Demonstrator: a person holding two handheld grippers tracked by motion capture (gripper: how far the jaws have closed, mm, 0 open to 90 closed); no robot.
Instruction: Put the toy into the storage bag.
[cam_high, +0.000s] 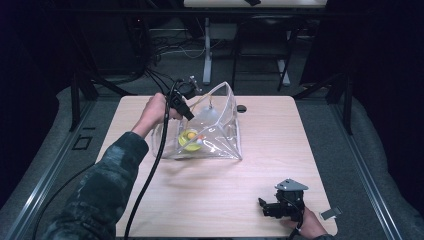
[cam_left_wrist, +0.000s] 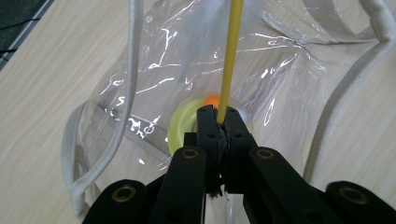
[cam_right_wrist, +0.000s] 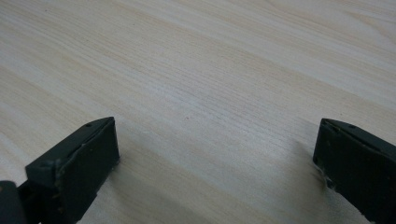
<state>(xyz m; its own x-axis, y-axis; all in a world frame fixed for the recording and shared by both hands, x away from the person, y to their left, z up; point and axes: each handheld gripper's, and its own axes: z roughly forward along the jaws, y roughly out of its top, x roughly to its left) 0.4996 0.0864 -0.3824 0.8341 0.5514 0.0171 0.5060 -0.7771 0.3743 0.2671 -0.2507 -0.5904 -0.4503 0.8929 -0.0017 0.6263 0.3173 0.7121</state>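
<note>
The left tongs (cam_left_wrist: 219, 122) are clamped on a thin yellow strap (cam_left_wrist: 231, 51) of the clear plastic bag (cam_high: 220, 125), which stands mid-counter toward the far edge, its mouth lifted; inside it lies a yellow-green round thing (cam_left_wrist: 180, 128) with a small orange ball (cam_left_wrist: 212, 99) just beside it. The right tongs (cam_high: 274, 206) rest with jaws spread wide, holding nothing, low over the bare counter (cam_right_wrist: 210, 70) near its front right corner, well apart from the bag.

As I judge it, the strap is narrow and slick; it could slip out of the jaws if the pull goes sideways. With only one hand on the bag, a lift may tip it so the contents roll toward the opening; the soft film could also fold and shut the mouth. The white cord handles (cam_left_wrist: 133, 56) hang loose and might snag.

No brand, label or legible writing appears on the bag, the tongs or the counter.
</note>
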